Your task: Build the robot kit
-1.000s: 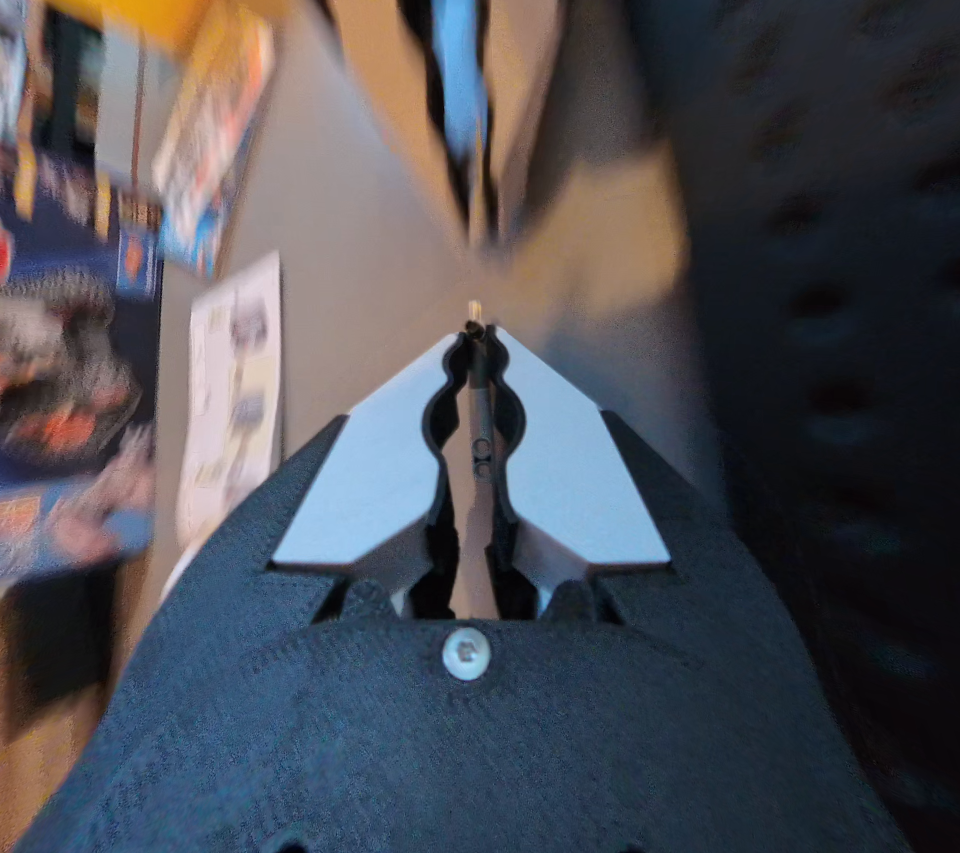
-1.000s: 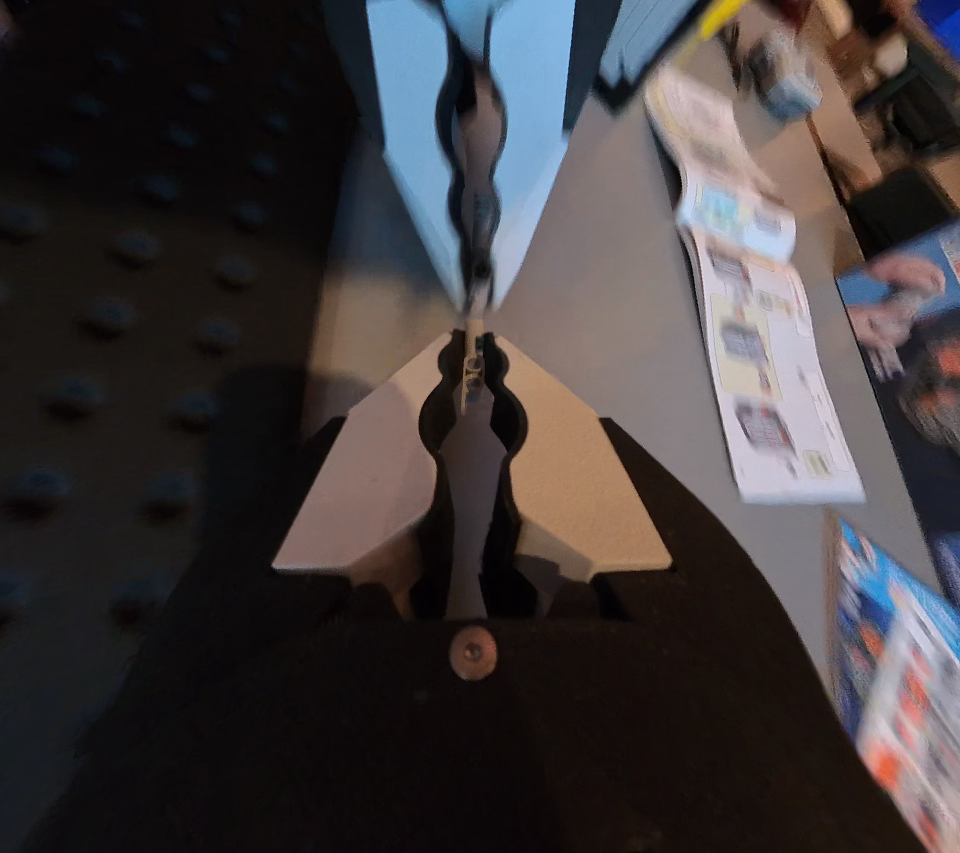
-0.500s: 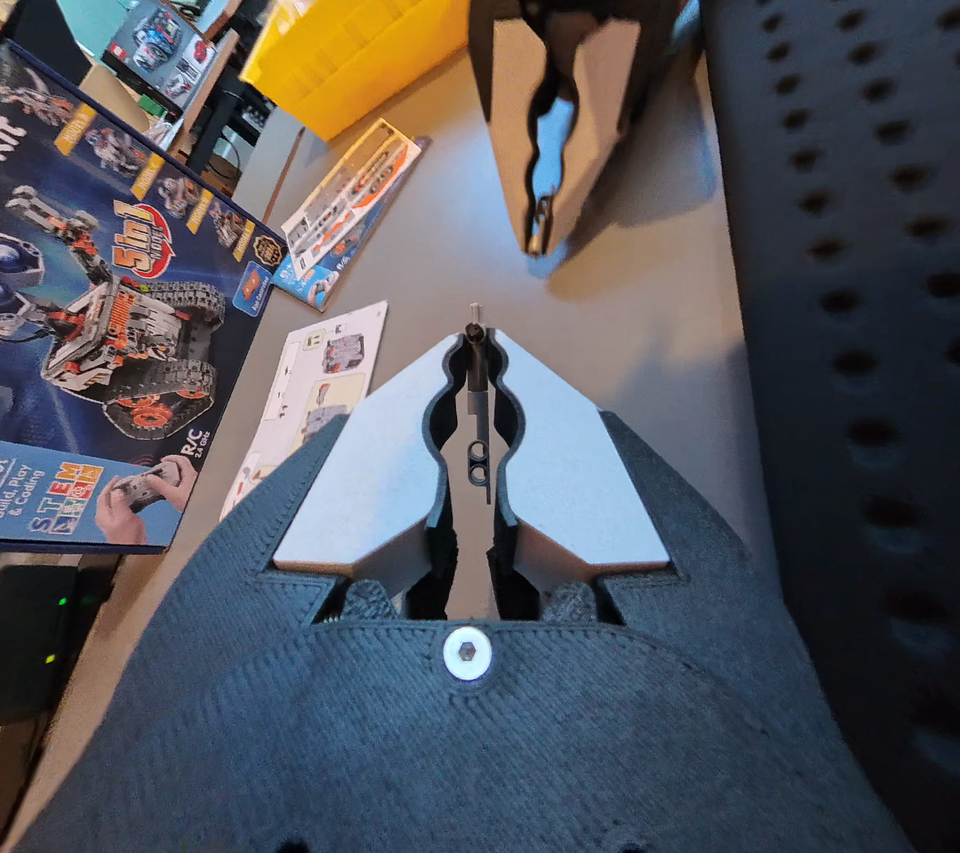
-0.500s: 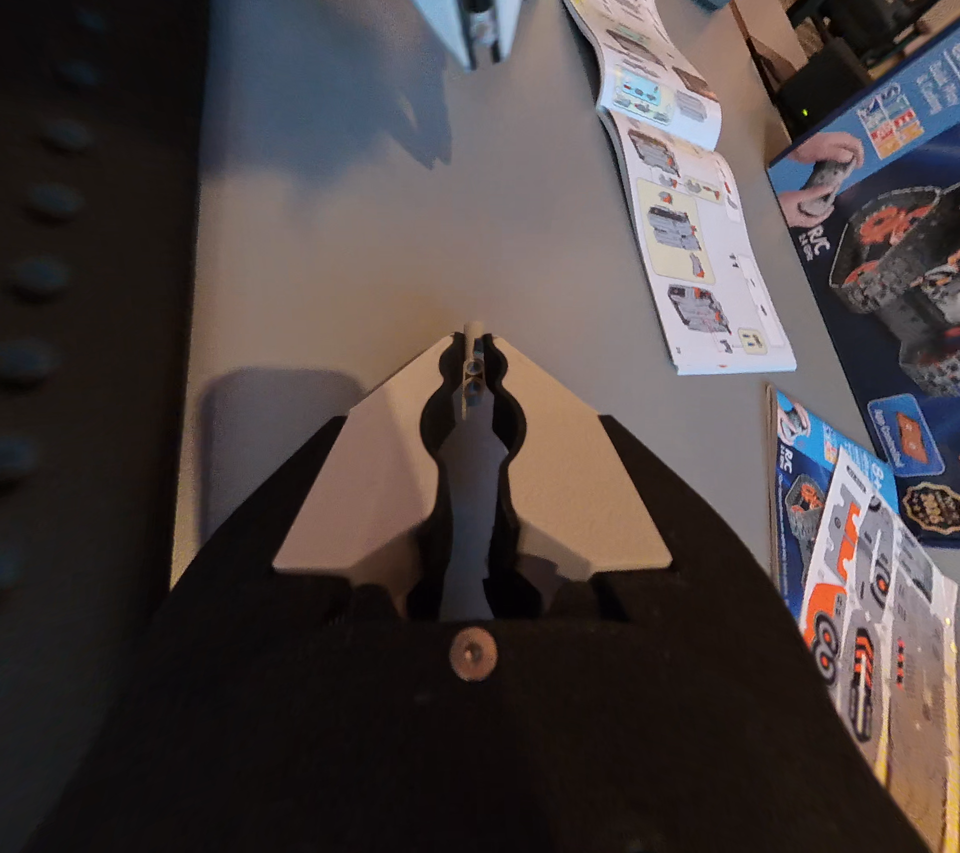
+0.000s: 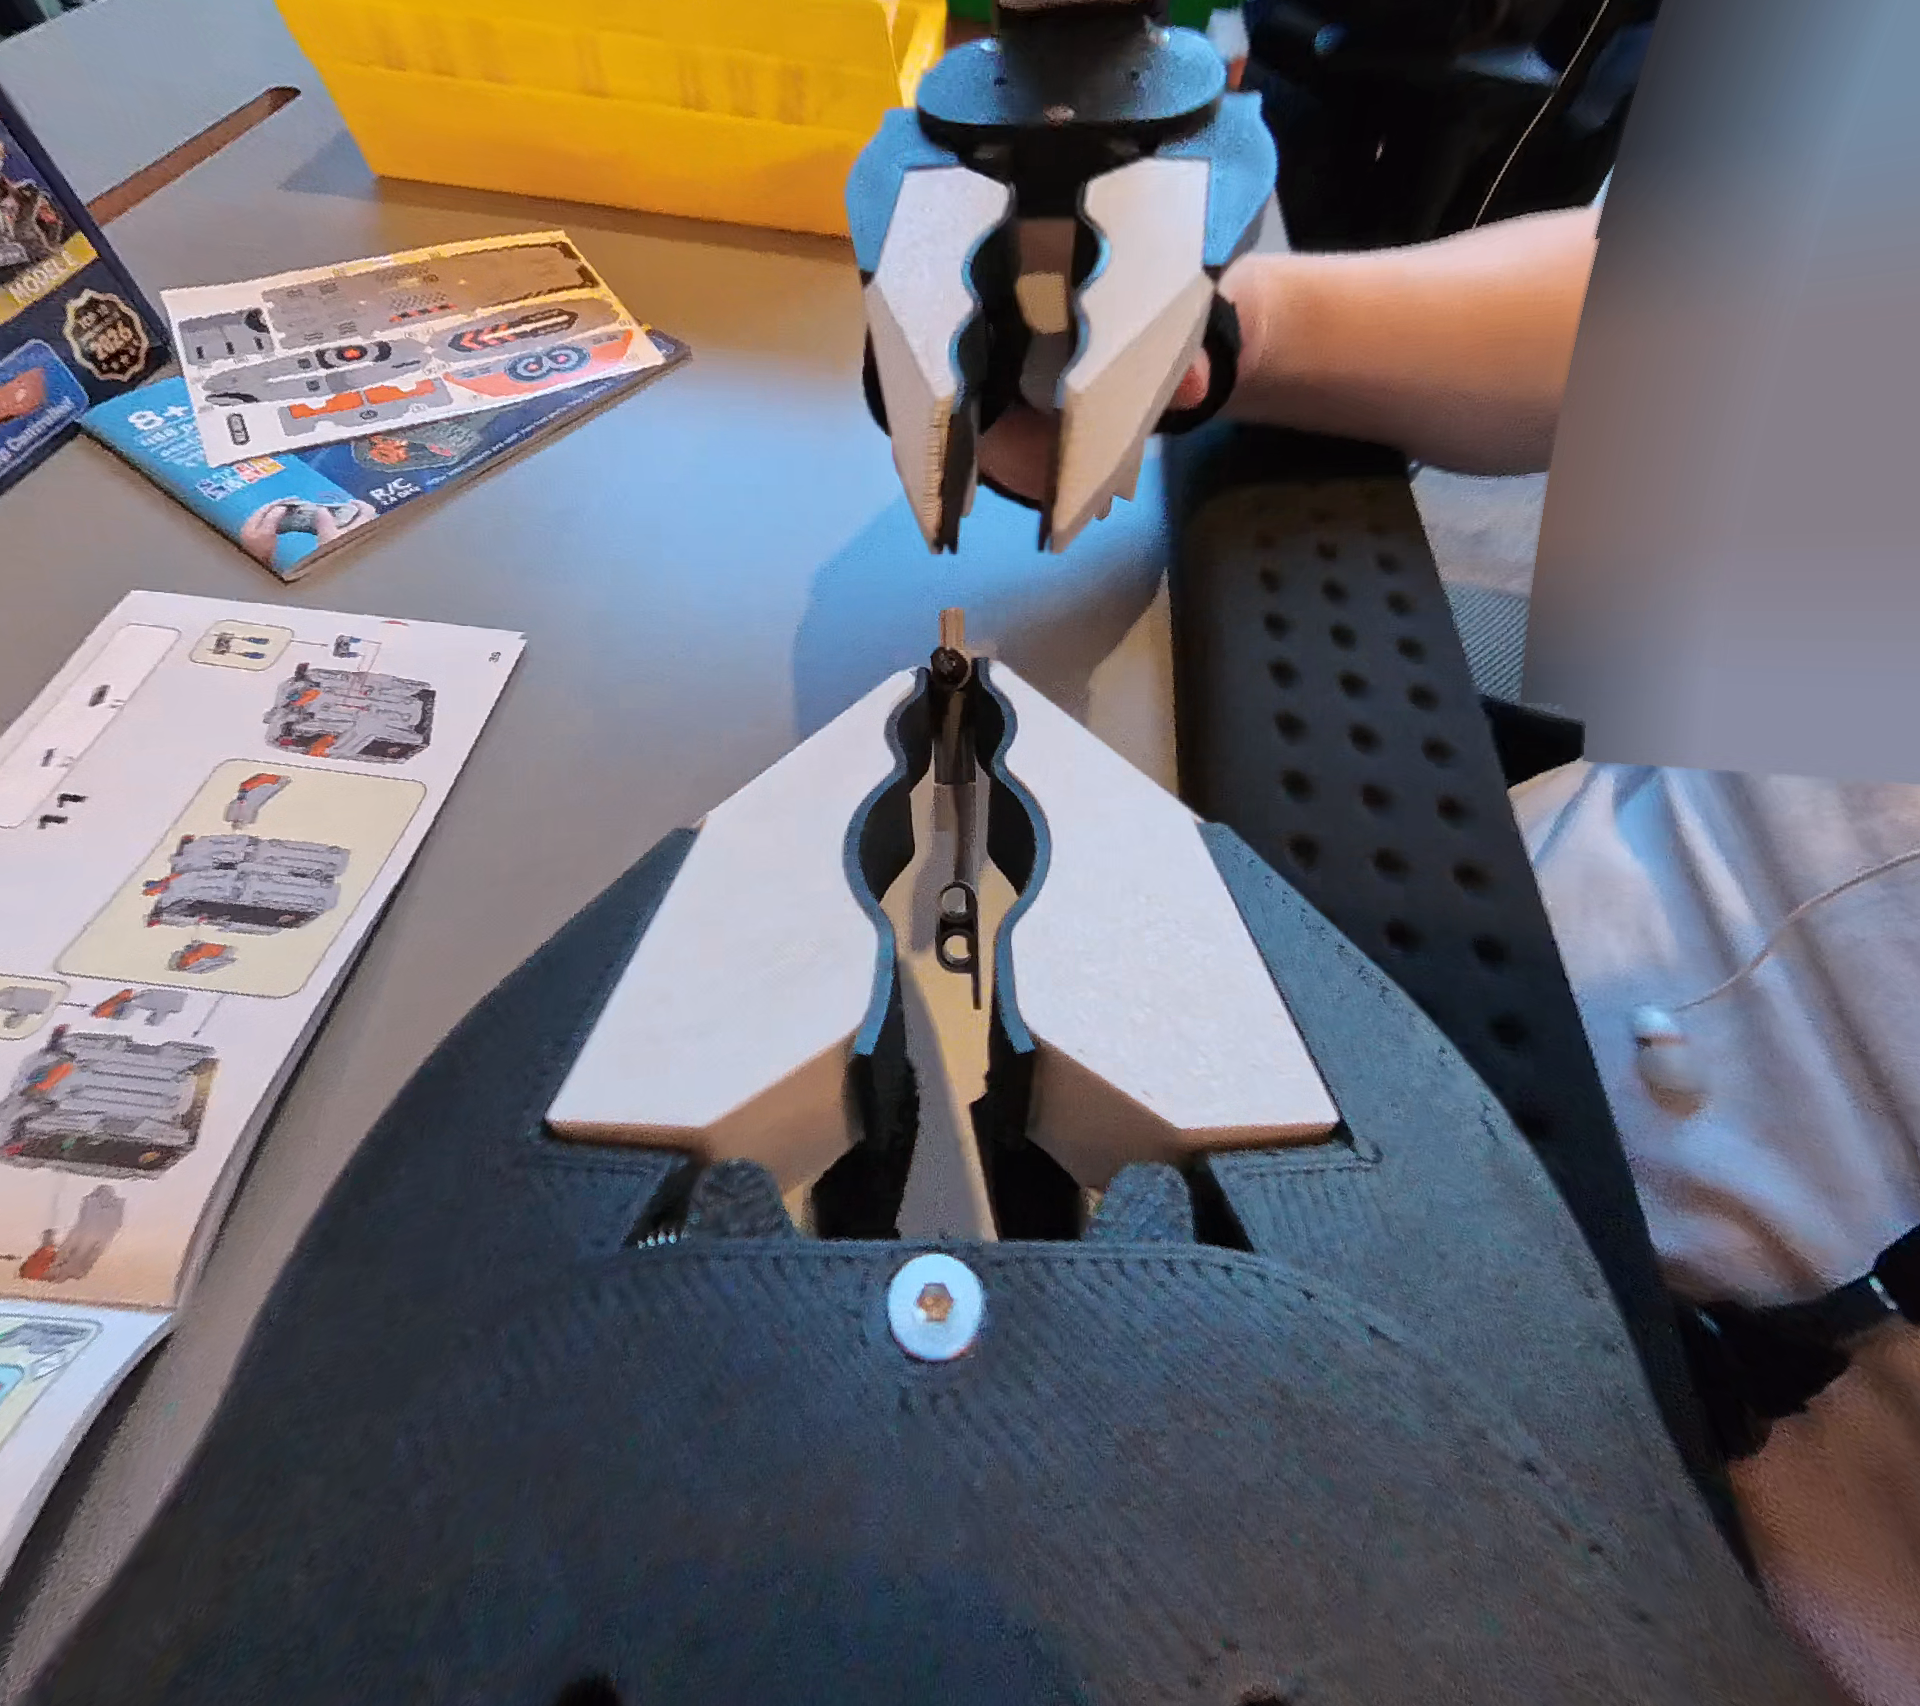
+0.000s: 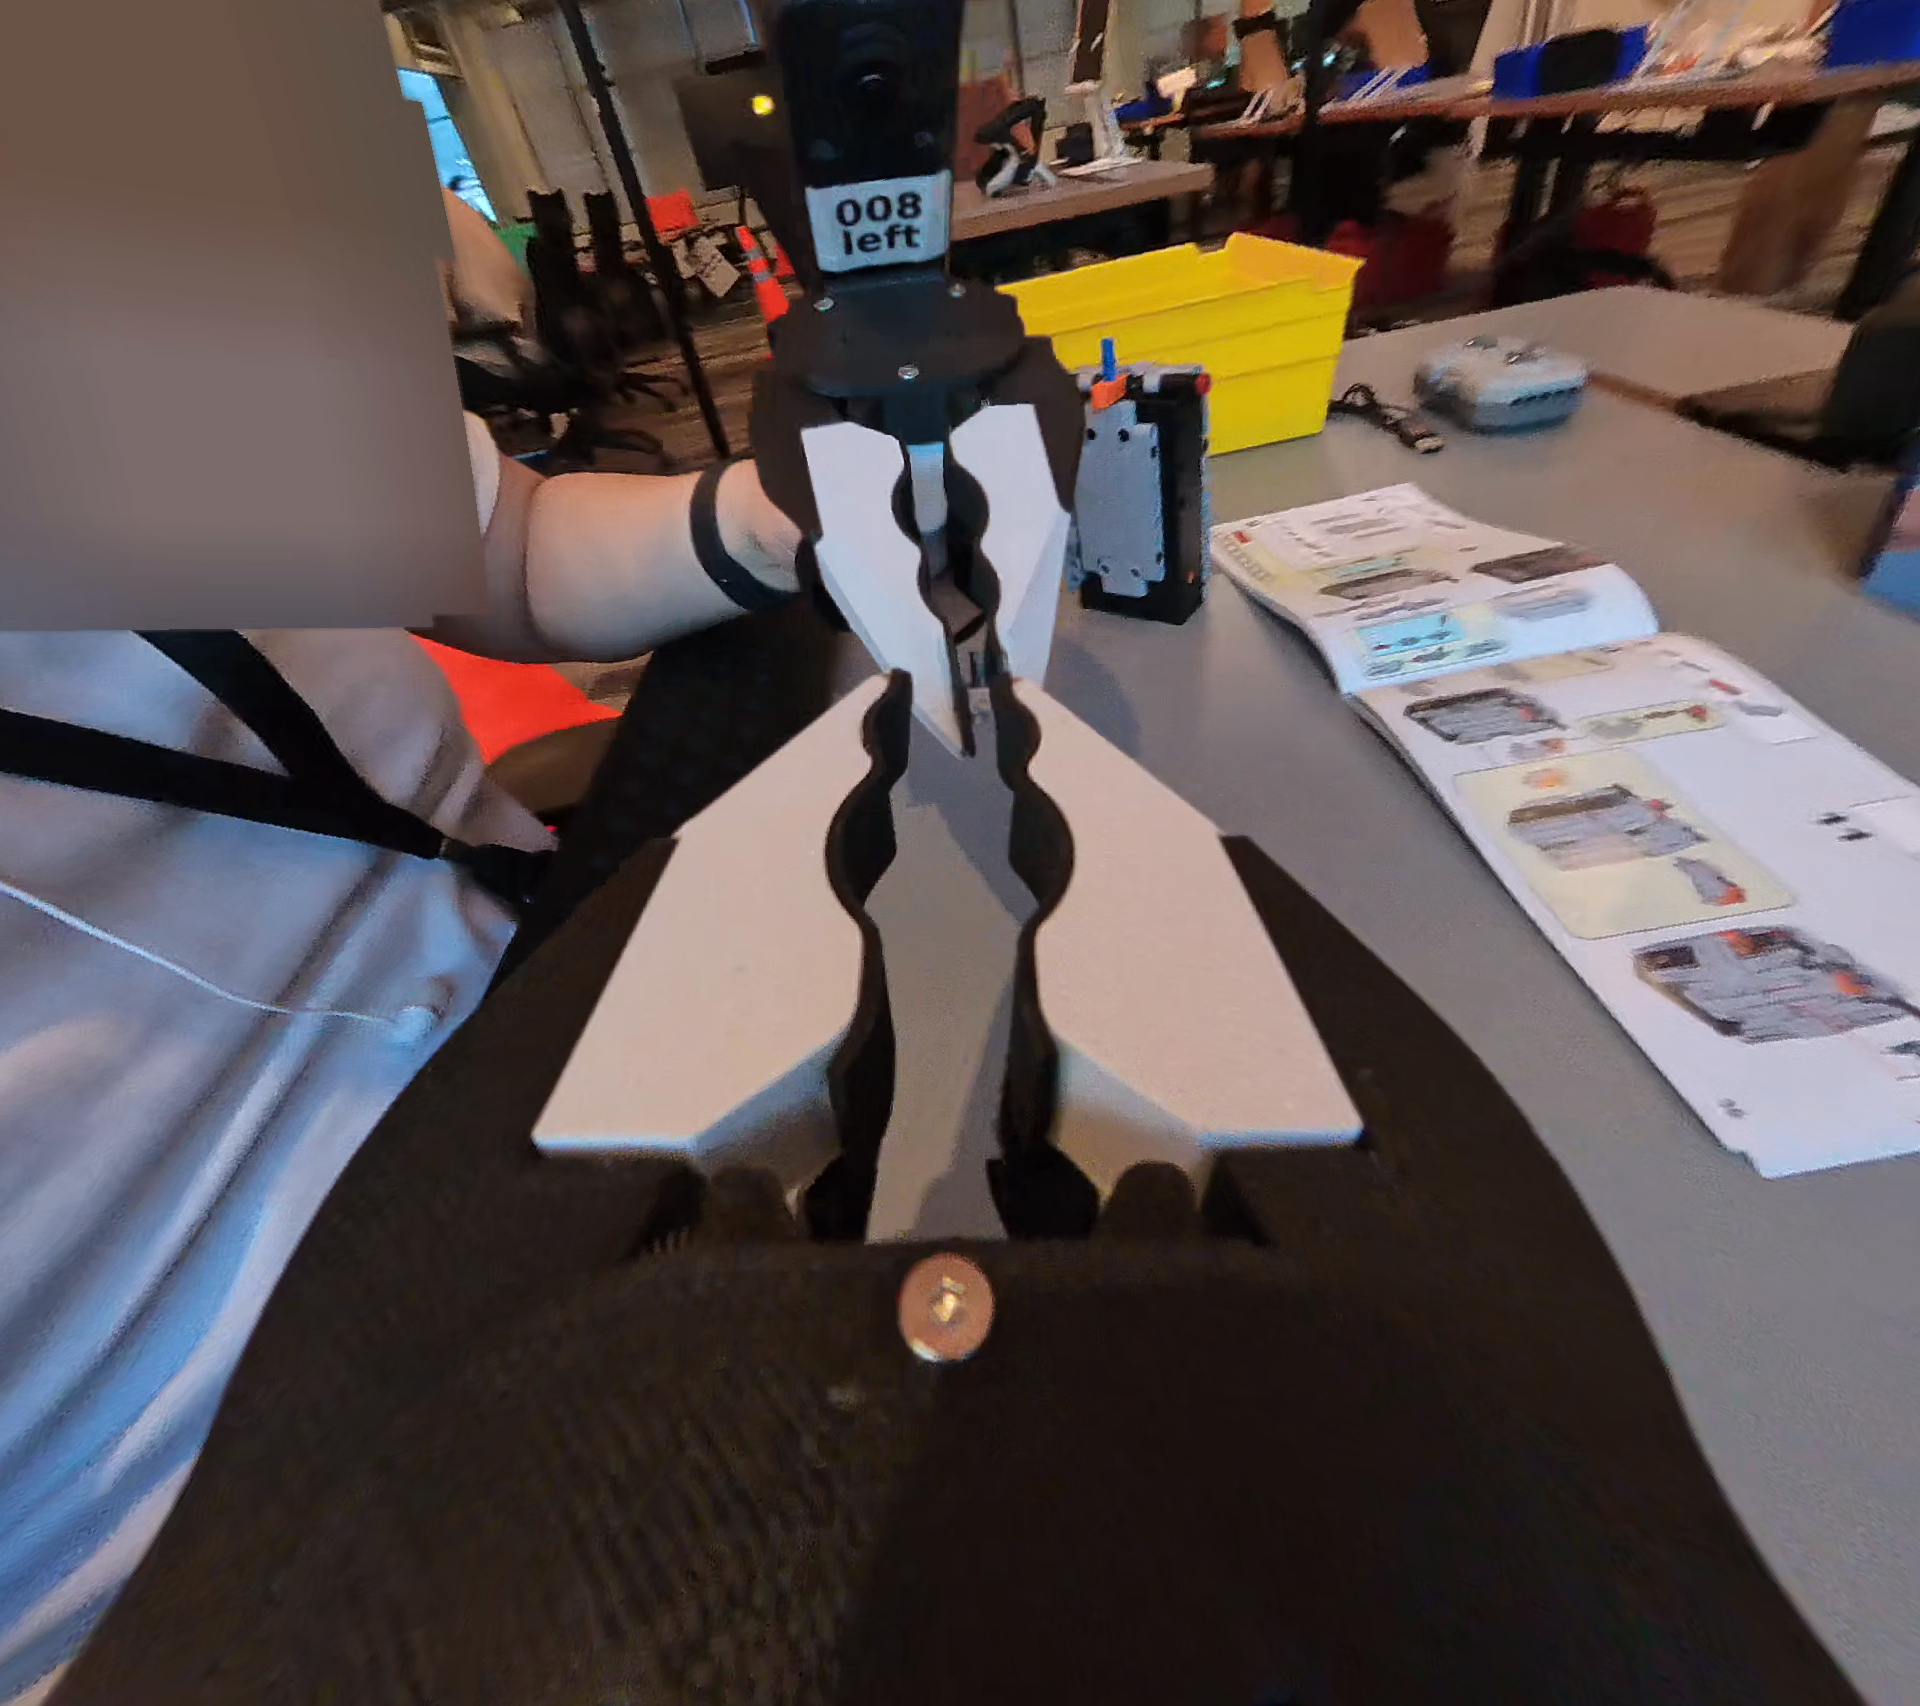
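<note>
My left gripper point(image 5: 954, 674) is shut on a thin black beam point(image 5: 956, 783) with a small tan pin point(image 5: 951, 626) sticking out past its fingertips. My right gripper point(image 5: 997, 542) faces it tip to tip, a short way above the pin. It is open and nothing shows between its fingers. In the right wrist view the right gripper point(image 6: 954, 688) stands open and the shut left gripper point(image 6: 964, 737) points its tip into the gap between the right fingertips. Both are held above the grey table point(image 5: 675, 534).
An open instruction booklet point(image 5: 208, 877) lies at the left, with a sticker sheet point(image 5: 416, 337) beyond it. A yellow bin point(image 5: 582, 87) stands at the back. A black perforated mat point(image 5: 1351, 773) lies at the right. A grey block model point(image 6: 1138, 493) stands behind the left gripper. Less than 4 cm separates the two grippers' tips. Between my left fingertips and the grey block model point(image 6: 1138, 493) there is roughly 20 cm.
Both grippers have tilted up from facing the table and now face each other, tips close. The right gripper was shut on a small piece and is now open and empty.
</note>
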Demonstrator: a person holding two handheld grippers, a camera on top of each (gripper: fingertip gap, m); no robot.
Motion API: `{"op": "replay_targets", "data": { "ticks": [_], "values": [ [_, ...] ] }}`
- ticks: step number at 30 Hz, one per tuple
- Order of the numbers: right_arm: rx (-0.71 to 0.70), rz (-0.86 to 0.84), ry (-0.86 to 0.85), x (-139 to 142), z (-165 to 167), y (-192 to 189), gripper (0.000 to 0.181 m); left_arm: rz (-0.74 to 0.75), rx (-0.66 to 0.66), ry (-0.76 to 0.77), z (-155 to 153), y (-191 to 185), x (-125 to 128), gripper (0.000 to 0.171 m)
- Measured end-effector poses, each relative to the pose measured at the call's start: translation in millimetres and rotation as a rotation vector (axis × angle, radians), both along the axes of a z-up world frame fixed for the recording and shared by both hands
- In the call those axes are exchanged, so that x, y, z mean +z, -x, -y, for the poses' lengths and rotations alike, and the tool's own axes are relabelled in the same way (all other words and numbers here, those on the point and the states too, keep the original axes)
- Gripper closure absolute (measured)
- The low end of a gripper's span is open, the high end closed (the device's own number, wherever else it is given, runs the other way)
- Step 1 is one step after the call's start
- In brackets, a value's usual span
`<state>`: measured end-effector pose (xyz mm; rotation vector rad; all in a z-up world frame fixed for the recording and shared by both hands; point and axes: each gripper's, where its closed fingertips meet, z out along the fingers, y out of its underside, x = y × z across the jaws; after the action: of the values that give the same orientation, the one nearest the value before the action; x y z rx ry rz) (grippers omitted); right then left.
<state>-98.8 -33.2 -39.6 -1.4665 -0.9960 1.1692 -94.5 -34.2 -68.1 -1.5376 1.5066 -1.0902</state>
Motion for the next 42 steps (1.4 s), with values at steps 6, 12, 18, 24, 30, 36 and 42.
{"op": "replay_targets", "data": {
  "ticks": [6, 12, 18, 24, 30, 36, 42],
  "values": [
    [0.003, 0.076, 0.019, -18, 0, 6, 0.175, -0.009, -0.036, 0.007, 7, -2, -2, 0.166],
    [0.039, 0.06, 0.045, -21, 4, 9, 0.176, -0.036, -0.06, 0.04, 10, -2, -8, 0.167],
    [0.022, 0.063, 0.02, -16, 3, 4, 0.179, -0.024, -0.012, 0.003, 2, 3, -8, 0.141],
    [-0.004, -0.057, 0.075, -5, 2, -18, 0.179, 0.036, 0.029, 0.074, -4, 30, -6, 0.144],
    [-0.004, -0.058, 0.039, -6, 5, -15, 0.179, -0.055, 0.001, -0.015, 4, 22, -22, 0.163],
    [-0.008, -0.069, 0.038, -8, 5, -19, 0.179, -0.069, 0.056, -0.134, -3, 22, -26, 0.148],
    [-0.018, -0.092, 0.008, -2, 2, -20, 0.179, -0.106, -0.022, -0.132, 10, 14, -31, 0.135]
  ]
}}
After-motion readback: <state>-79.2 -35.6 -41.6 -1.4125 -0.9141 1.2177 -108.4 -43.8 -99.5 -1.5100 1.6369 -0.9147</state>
